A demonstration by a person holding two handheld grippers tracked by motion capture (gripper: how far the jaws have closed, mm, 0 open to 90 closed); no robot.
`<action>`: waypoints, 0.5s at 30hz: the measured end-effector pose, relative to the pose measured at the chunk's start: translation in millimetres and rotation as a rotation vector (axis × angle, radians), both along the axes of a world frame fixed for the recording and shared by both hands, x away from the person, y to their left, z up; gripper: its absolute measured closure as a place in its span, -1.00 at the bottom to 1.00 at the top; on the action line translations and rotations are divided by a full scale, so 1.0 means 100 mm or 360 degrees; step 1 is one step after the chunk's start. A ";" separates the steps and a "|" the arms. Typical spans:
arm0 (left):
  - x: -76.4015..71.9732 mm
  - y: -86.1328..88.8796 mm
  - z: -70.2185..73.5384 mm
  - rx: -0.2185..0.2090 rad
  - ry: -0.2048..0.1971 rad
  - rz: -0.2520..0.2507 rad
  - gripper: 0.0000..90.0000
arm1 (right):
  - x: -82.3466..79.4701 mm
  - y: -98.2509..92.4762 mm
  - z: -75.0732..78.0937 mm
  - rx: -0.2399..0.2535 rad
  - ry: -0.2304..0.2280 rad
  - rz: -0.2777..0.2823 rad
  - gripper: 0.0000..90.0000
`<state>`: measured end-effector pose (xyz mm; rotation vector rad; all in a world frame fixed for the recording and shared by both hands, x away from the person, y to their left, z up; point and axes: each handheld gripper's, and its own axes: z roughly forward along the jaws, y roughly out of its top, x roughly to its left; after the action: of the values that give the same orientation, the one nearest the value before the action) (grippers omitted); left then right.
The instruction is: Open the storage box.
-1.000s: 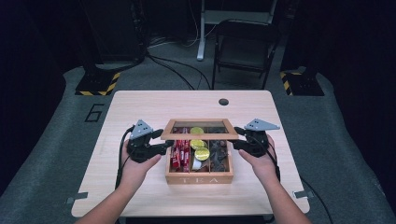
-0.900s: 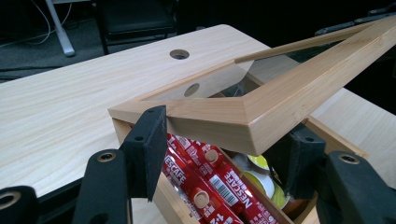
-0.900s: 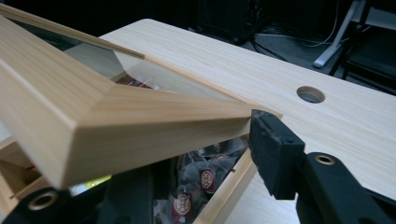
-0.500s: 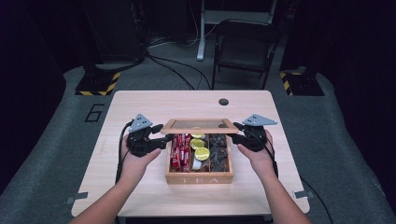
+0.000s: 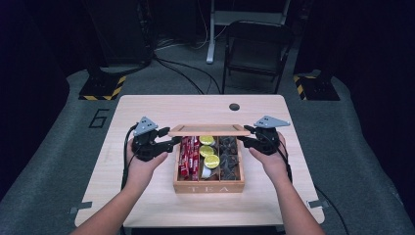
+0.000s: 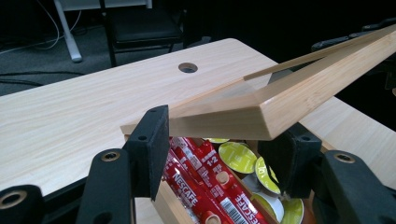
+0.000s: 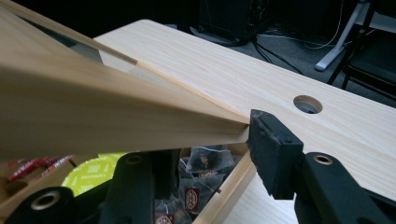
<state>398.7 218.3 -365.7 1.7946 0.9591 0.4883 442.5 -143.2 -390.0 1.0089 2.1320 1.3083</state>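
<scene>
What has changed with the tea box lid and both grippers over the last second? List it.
The lid has been swung further back and now stands higher over the tea box. The left gripper and right gripper rode up and away from the person with it, each at one end of the lid; the right one's jaws closed a little more. The box, sachets and capsules stayed put.

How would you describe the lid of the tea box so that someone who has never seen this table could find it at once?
Start at the pale wooden table and find the wooden box marked TEA near its middle. The lid is the flat wooden frame raised over the box's far edge, between the left gripper and the right gripper. Unlike the red sachets and yellow-green pods below, it is plain wood.
</scene>
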 end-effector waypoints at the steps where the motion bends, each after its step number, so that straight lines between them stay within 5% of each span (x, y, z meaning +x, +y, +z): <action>1: -0.01 -0.01 -0.02 0.0013 0.0004 -0.0006 -0.03 | 0.00 0.00 -0.01 -0.0013 -0.0007 0.0011 0.21; 8: -0.04 -0.04 -0.23 -0.0006 0.0031 0.0035 -0.03 | -0.02 0.02 -0.04 -0.0043 -0.0029 0.0004 0.19; 15: -0.06 -0.02 -0.43 -0.0051 0.0082 0.0073 -0.03 | 0.00 0.00 -0.05 0.0035 -0.0025 -0.0016 0.19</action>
<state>393.2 216.7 -408.5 1.7670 1.0401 0.4553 442.3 -142.8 -395.0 1.0134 2.1025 1.3333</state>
